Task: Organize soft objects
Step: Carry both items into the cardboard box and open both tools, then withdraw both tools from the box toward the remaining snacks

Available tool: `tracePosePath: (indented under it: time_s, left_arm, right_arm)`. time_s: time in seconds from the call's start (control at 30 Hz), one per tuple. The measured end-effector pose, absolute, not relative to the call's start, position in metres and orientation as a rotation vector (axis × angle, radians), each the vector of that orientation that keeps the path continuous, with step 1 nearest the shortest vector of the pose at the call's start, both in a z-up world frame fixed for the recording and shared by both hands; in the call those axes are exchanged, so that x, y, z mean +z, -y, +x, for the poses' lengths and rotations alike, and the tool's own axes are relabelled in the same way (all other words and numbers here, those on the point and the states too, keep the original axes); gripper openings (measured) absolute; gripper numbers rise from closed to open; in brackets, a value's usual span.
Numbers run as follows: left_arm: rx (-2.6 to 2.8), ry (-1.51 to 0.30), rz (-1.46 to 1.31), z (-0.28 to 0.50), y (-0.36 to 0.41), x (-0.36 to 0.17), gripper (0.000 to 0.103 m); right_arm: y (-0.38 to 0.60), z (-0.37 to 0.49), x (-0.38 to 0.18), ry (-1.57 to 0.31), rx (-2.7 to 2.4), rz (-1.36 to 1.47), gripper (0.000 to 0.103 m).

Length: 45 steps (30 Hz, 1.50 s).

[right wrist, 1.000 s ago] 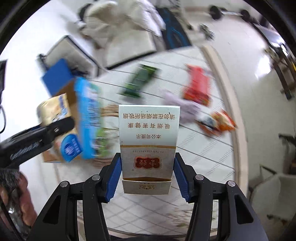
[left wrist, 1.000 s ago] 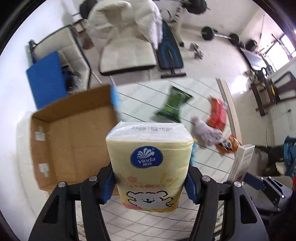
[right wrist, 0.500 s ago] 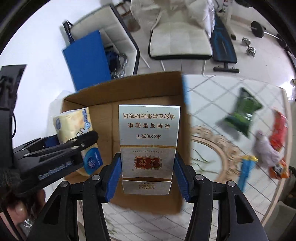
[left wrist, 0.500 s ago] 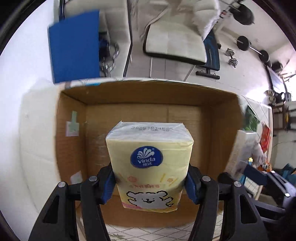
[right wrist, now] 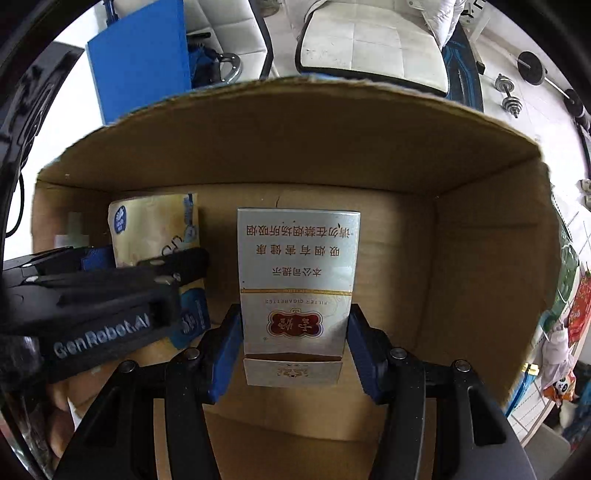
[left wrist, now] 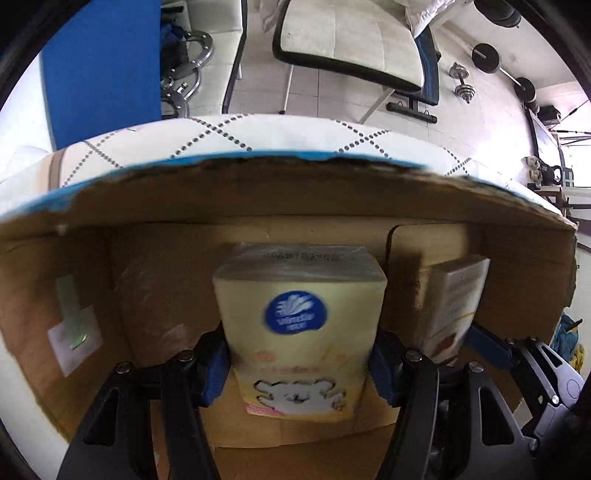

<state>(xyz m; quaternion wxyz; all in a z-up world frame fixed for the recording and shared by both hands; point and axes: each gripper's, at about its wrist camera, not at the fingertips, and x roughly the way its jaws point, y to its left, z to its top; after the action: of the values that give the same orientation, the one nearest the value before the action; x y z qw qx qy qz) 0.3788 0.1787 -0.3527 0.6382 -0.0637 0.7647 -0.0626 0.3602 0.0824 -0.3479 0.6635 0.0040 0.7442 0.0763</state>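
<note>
My left gripper [left wrist: 299,363] is shut on a yellow Vinda tissue pack [left wrist: 299,317] and holds it inside the open cardboard box [left wrist: 258,192], near its floor. My right gripper [right wrist: 293,354] is shut on a silver cigarette carton [right wrist: 297,280] and holds it inside the same box [right wrist: 480,229], to the right of the left one. The carton shows in the left wrist view [left wrist: 456,306]. The tissue pack shows in the right wrist view [right wrist: 155,229] behind the left gripper's body [right wrist: 99,295].
The box stands on a white quilted cloth [left wrist: 258,136]. Beyond it are a white chair [left wrist: 351,33], a blue board [left wrist: 99,66] and dumbbells [left wrist: 463,81]. Snack packets [right wrist: 578,306] and a grey plush toy [right wrist: 556,350] lie right of the box.
Both grippers have moved forward and down into the box with their loads. The box walls now fill both views. Both grips are unchanged.
</note>
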Motion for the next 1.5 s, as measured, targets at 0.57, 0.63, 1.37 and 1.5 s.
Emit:
tracePosePath:
  time_s: [0.57,0.63,1.37,1.5]
  left_arm:
    - [-0.075,-1.712,-0.100,0.343,-0.193,-0.304,0.095]
    - [-0.077,-1.703,-0.108,0.333,-0.195,-0.297,0.095]
    - [-0.004,-1.400,-0.090,0.210,-0.201,-0.174,0.095]
    - [0.001,-1.370,-0.074,0.194,-0.188,-0.154,0.095]
  right_arm:
    - [-0.061,0.349,-0.321,-1.678,0.153,0.015,0.093]
    - [-0.062,0.338,-0.311,-1.675,0.159,0.023,0.097]
    - [-0.052,0.196,-0.192,-1.522,0.227,0.077,0.097]
    - [-0.042,0.185,-0.177,-1.500,0.272,0.114,0.097]
